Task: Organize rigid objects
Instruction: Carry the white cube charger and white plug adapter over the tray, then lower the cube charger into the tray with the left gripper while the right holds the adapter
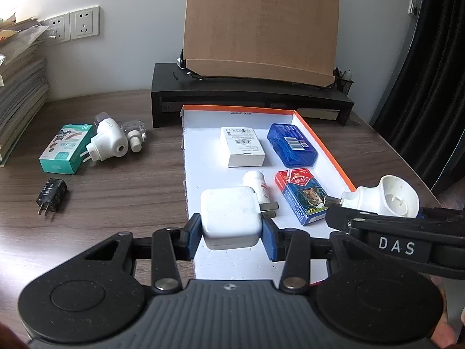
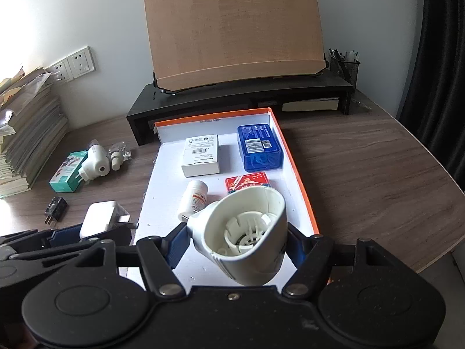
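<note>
Four loose items lie on the counter (image 1: 116, 203) at the far left, well apart from the tray: one green carton (image 1: 65, 152), one white plug-in device (image 1: 109, 142) leaning on it, one clear bottle with a white cap (image 1: 134, 132), and one black plug adapter (image 1: 51, 195) nearer the camera.

Next comes the left tongs (image 1: 231, 229), clamped on one white square charger (image 1: 229, 215), held over the near left edge of the orange-rimmed tray (image 1: 325, 148).

Inside the tray sit four things: one white flat box (image 1: 242, 147), one blue plastic case (image 1: 292, 145), one small white bottle (image 1: 257, 187) lying on its side, and one red-and-blue card pack (image 1: 302, 196).

Furthest right, the right tongs (image 2: 237, 245) grip one white cup-shaped plug-in unit (image 2: 247, 232), hanging above the tray's near end.

Both loads look bound for the tray. I would set the charger down in the bare white patch nearest the camera, prongs turned away from the bottle, and lower it flat before releasing. The cup-shaped unit is round and may roll, so it wants placing against the right rim, clear of the card pack.
</note>
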The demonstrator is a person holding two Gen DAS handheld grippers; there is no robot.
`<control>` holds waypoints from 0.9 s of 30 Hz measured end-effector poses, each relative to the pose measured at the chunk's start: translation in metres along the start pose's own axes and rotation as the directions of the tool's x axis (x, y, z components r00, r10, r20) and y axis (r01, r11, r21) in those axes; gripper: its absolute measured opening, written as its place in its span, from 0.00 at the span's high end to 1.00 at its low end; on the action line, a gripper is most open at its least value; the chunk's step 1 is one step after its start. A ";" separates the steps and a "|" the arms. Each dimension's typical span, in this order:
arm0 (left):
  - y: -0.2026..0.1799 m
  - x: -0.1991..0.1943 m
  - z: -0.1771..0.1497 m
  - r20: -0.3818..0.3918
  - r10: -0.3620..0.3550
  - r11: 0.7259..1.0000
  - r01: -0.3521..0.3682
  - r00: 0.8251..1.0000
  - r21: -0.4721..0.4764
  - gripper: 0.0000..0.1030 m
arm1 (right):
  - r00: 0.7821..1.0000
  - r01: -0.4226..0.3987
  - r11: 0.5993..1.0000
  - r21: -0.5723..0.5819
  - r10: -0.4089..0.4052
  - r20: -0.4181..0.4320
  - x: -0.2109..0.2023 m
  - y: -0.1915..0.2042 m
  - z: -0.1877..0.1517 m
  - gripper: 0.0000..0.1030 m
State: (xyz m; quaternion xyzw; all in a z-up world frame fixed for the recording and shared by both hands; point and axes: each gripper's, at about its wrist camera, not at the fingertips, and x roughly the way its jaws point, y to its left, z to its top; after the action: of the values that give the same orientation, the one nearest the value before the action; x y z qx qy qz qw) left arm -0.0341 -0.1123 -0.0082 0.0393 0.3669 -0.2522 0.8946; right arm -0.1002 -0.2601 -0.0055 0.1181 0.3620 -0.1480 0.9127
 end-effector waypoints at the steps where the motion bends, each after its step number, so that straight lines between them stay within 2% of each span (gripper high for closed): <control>1: -0.002 0.000 0.000 -0.001 -0.003 1.000 0.003 1.000 0.002 0.58 | 1.000 0.002 1.000 0.002 -0.002 0.001 -0.001 -0.002 0.000 0.20; 27: -0.033 0.009 0.010 0.024 -0.001 1.000 0.000 1.000 0.023 0.58 | 1.000 0.004 1.000 0.018 -0.004 0.028 -0.002 -0.035 0.008 0.20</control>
State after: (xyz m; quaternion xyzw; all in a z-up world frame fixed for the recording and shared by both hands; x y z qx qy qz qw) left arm -0.0380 -0.1469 -0.0030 0.0468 0.3533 -0.2571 0.8983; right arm -0.1088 -0.2946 -0.0021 0.1235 0.3481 -0.1547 0.9163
